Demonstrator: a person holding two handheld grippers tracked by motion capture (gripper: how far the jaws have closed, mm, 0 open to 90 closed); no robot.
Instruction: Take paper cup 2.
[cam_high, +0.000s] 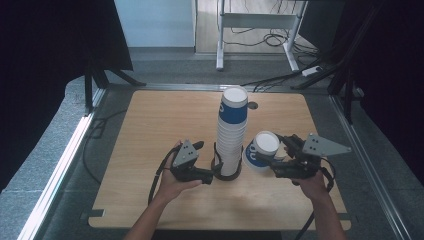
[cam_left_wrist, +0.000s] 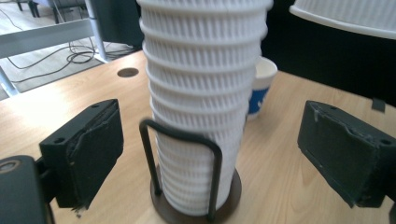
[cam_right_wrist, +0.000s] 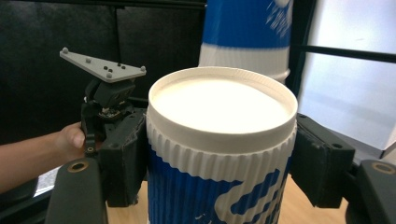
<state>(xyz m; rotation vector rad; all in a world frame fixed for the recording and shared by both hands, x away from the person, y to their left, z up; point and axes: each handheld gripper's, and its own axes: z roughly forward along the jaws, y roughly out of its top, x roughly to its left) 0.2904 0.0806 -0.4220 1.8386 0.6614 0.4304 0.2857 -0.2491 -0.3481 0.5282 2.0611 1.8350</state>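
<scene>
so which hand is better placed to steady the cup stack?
Left. Its gripper is at the holder with open fingers flanking the stack. The right gripper is already shut on a loose cup.

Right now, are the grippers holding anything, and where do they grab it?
The right gripper holds a blue-and-white paper cup by its sides, just below the rim. The left gripper holds nothing: its jaws stand open around the cup stack without touching.
</scene>
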